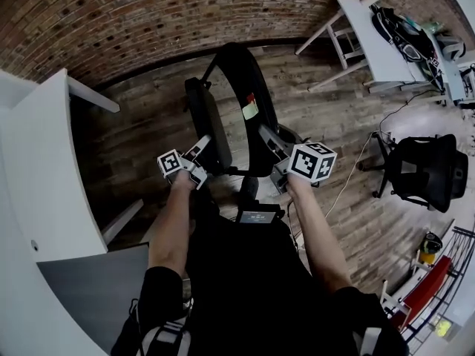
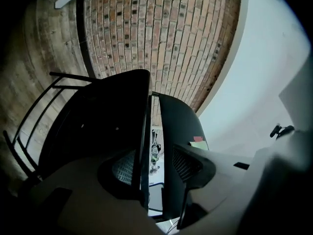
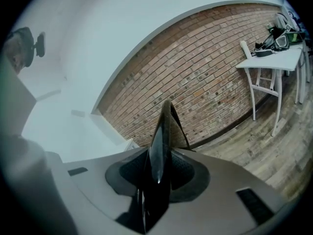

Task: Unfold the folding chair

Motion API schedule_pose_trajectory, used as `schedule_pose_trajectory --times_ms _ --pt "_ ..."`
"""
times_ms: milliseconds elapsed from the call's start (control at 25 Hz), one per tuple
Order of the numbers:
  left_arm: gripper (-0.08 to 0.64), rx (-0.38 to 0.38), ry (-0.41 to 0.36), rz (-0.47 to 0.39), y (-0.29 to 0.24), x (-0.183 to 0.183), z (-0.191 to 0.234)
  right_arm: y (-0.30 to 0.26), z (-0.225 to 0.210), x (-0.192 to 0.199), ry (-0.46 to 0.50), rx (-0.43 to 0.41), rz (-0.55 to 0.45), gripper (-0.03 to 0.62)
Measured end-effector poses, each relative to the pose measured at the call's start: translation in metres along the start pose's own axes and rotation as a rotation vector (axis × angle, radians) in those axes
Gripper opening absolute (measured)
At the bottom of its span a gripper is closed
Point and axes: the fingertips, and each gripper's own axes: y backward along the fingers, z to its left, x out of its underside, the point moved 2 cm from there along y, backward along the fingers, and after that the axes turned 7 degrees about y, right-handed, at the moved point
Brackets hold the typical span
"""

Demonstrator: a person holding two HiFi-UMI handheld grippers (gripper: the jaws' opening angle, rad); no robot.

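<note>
The black folding chair (image 1: 211, 121) stands on the wood floor in front of me, its seat panel on the left and its curved backrest (image 1: 261, 99) on the right, a narrow gap between them. My left gripper (image 1: 202, 153) is shut on the seat's lower edge. In the left gripper view, the seat edge (image 2: 144, 146) and a black panel (image 2: 172, 131) both run between the pads of the left gripper (image 2: 156, 168). My right gripper (image 1: 273, 158) is shut on the backrest's edge. In the right gripper view, the thin black backrest edge (image 3: 160, 141) is pinched by the right gripper (image 3: 156, 173).
A white desk (image 1: 37, 184) stands close on the left, before a brick wall (image 1: 148, 13). At the back right a white table (image 1: 371, 35) carries bags. A black office chair (image 1: 427, 173) stands to the right, with a cable (image 1: 349, 176) across the floor.
</note>
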Motion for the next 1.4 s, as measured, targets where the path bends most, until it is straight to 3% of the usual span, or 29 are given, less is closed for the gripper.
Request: schedule_pose_trajectory --times_ms 200,440,760,880,1160,1400 --pt "0.212 -0.119 -0.107 -0.026 0.018 -0.007 0.007 0.012 -0.032 -0.001 -0.044 -0.02 -0.015 0.106" --pt "0.272 -0.405 -0.3 -0.069 0.046 -0.021 0.029 0.012 -0.059 0.007 -0.084 -0.038 -0.026 0.103" --pt "0.273 -0.64 -0.464 -0.009 0.053 -0.022 0.047 0.022 -0.094 0.009 -0.127 -0.054 -0.048 0.103" --pt "0.272 -0.684 -0.488 0.003 0.056 -0.025 0.053 0.023 -0.11 0.008 -0.14 -0.076 -0.063 0.103" --pt "0.273 -0.762 -0.44 -0.043 0.082 -0.041 0.071 0.02 -0.128 0.015 -0.183 -0.127 -0.074 0.103" --pt "0.272 -0.769 -0.421 -0.069 0.084 -0.043 0.079 0.03 -0.159 0.019 -0.211 -0.135 -0.083 0.103"
